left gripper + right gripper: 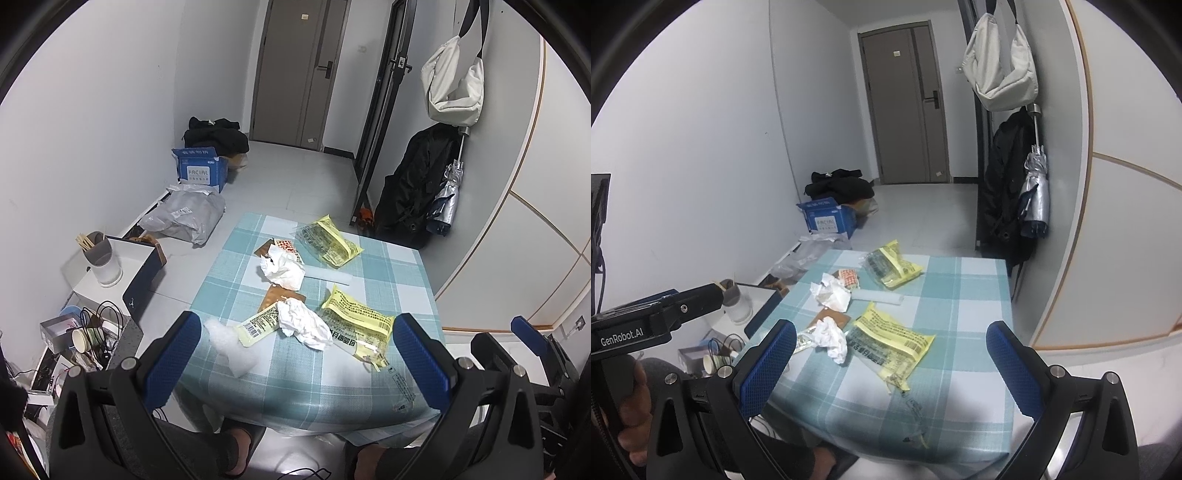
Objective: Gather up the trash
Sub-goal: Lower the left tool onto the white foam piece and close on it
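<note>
A: So — both grippers hang above the near edge of the table, fingers spread wide, nothing between them. Left gripper, right gripper.

B: Where is the trash?

A: All on the checked cloth, none collected. Nearest: a crumpled tissue lying against a pale label strip, a yellow wrapper touching it on the right, a white foam scrap just left. Farther back, a second tissue and another yellow wrapper.

B: Which hand is nearer the first tissue?

A: Left, I judge — the tissue sits ahead, almost centred between its fingers. From the right wrist view the same tissue lies off toward the left finger.

B: Axis?

A: The wad runs diagonally, far-left to near-right; a straight forward-and-down reach should straddle it. No bin visible in either view.
</note>
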Demonstrator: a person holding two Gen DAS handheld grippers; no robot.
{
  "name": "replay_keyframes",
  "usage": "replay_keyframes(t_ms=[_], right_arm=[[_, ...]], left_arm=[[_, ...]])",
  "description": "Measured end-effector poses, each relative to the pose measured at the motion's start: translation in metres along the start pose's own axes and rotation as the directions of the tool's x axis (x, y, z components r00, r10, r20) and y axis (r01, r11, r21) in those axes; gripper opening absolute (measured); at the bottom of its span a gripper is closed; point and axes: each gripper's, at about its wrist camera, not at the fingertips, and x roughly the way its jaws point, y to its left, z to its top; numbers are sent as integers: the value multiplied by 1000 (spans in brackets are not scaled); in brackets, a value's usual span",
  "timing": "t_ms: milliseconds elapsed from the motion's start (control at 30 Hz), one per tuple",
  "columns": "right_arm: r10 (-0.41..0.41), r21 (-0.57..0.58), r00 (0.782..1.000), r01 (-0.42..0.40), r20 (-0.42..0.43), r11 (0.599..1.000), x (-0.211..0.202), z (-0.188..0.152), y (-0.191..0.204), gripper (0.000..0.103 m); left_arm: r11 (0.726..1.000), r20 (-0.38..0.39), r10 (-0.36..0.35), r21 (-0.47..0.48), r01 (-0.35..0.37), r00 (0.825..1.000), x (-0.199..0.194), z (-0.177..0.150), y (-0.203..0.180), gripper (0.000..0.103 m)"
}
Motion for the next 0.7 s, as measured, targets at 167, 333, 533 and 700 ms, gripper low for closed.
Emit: replay_keyframes(t_ms=[167,333,533,700], right_arm=[[3,-10,1000,-3,-6,1000,5,3,-1,103],[20,-23,999,-21,-38,1000,21,8,-1,103],[58,-94,990,-70,-127,993,56,25,5,103],[100,-111,971,-126,-217,986,103,38,9,103]], left_arm=[[1000,-17,-10,-4,10,1000,8,3,1,102],[999,-56,-31,-35,29,998,20,8,10,102],[986,-170,-22,-164,-6,985,60,19,50,102],[952,-316,-71,-304,-30,946,106,15,88,102]])
